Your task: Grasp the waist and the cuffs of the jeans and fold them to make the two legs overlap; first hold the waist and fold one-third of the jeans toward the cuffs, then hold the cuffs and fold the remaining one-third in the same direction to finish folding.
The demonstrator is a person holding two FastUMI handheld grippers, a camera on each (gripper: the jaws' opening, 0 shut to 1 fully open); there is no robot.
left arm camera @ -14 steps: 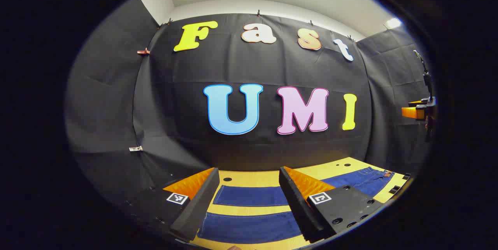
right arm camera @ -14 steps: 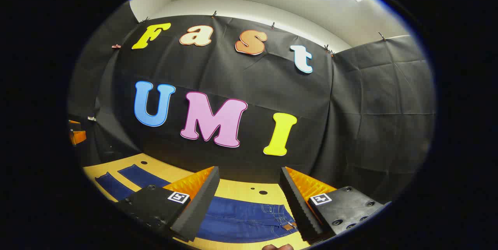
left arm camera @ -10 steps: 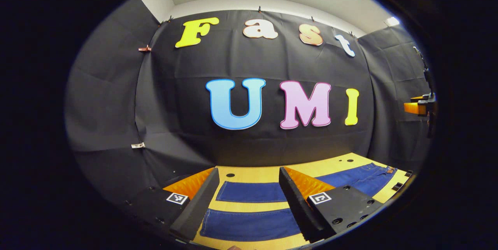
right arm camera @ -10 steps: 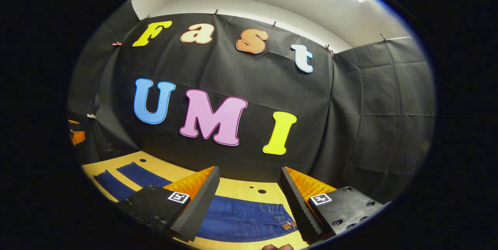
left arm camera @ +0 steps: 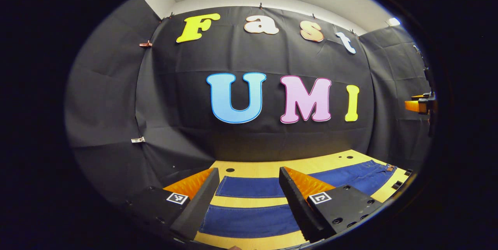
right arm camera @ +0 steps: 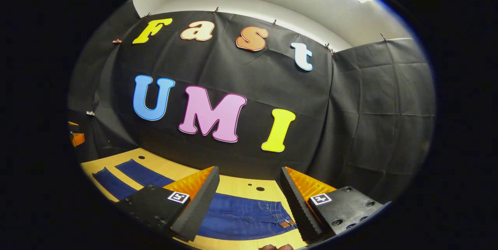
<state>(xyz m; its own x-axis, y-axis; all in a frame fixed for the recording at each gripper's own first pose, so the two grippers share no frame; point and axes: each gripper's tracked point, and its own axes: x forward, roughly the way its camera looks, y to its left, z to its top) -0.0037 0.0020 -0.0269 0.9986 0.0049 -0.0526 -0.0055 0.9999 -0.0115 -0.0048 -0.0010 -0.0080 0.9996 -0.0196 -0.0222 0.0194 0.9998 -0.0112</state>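
Blue jeans lie flat on the yellow table, legs apart. In the left gripper view the two legs (left arm camera: 249, 220) run under my left gripper (left arm camera: 246, 197), which hangs open above the cuff end; the waist (left arm camera: 375, 172) lies off to the right. In the right gripper view my right gripper (right arm camera: 249, 199) stands open above the waist (right arm camera: 249, 217), its brown patch by the right finger, and the legs (right arm camera: 128, 176) stretch away to the left. The other gripper shows small at the far edge of each view, the right gripper (left arm camera: 418, 105) and the left gripper (right arm camera: 76, 137).
The yellow table (left arm camera: 268, 166) has dark holes near its far edge and ends at the black cloth wall. A strip of bare table (right arm camera: 241, 185) lies beyond the waist. A fingertip (right arm camera: 276, 247) peeks in at the bottom.
Both views have tilted down a little, so more of the table and jeans shows. Both grippers stay open and the jeans have not moved.
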